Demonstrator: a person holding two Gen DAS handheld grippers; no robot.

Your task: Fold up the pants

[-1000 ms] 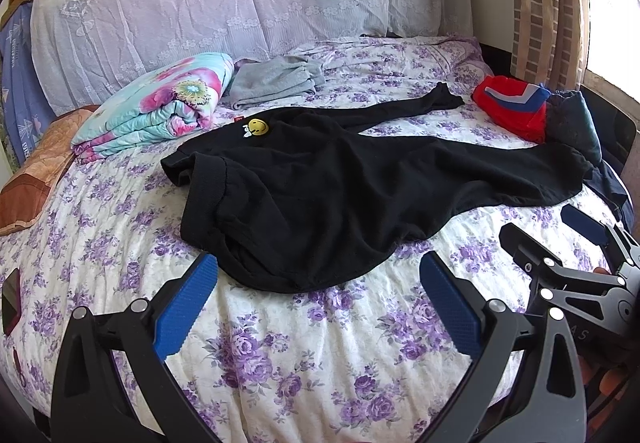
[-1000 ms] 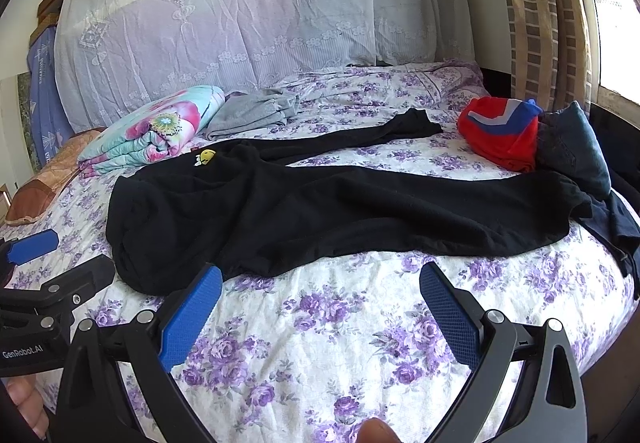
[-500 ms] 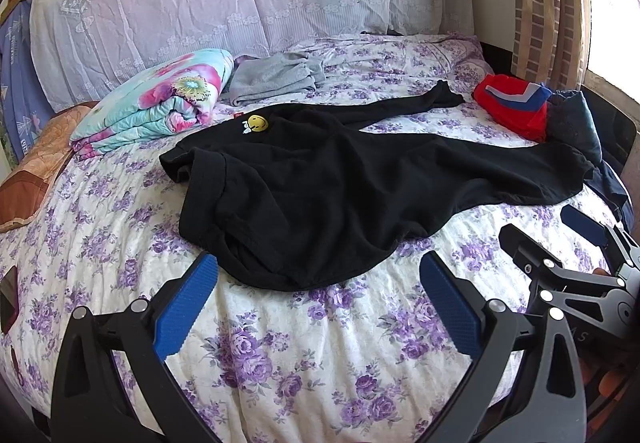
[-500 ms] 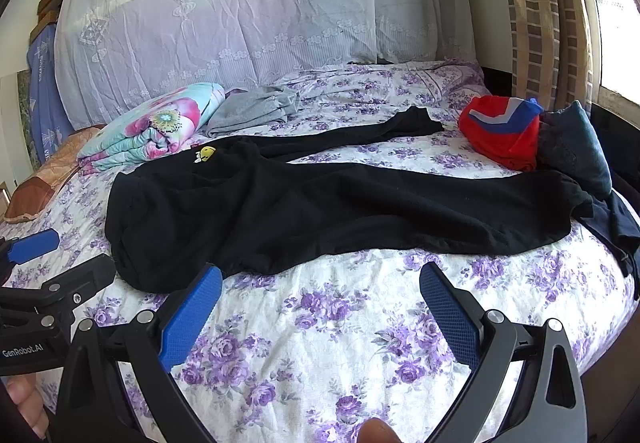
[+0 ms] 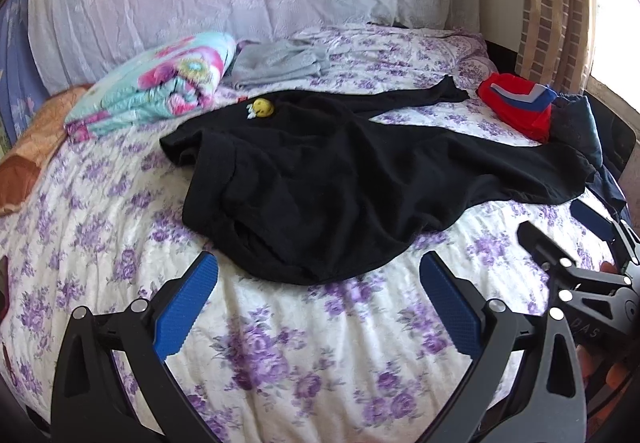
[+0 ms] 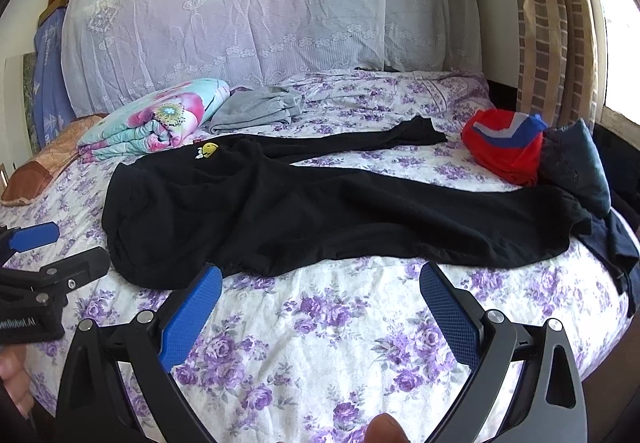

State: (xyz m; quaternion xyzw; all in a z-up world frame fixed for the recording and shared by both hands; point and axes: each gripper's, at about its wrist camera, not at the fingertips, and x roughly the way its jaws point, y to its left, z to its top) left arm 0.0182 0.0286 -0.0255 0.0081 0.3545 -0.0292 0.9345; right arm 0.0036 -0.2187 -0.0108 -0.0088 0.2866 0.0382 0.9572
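On the floral bed [image 6: 320, 323], black pants [image 6: 304, 211] lie unfolded before both gaping, empty grippers [image 5: 318, 303] [image 6: 320, 307]

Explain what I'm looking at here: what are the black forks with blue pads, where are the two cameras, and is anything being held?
No robot arm here: a person holds a two-finger gripper in each hand, and a fisheye camera on each looks forward along its fingers. The black forks with blue pads are those fingers.

In the left wrist view, the left gripper fills the foreground and the right gripper shows at the right edge. In the right wrist view, the right gripper is in front and the left gripper is at the left edge.

Both stand open above the floral bedsheet, holding nothing.

On the bed lie black pants spread out unfolded, a rolled floral blanket, a grey garment and a red and blue garment.
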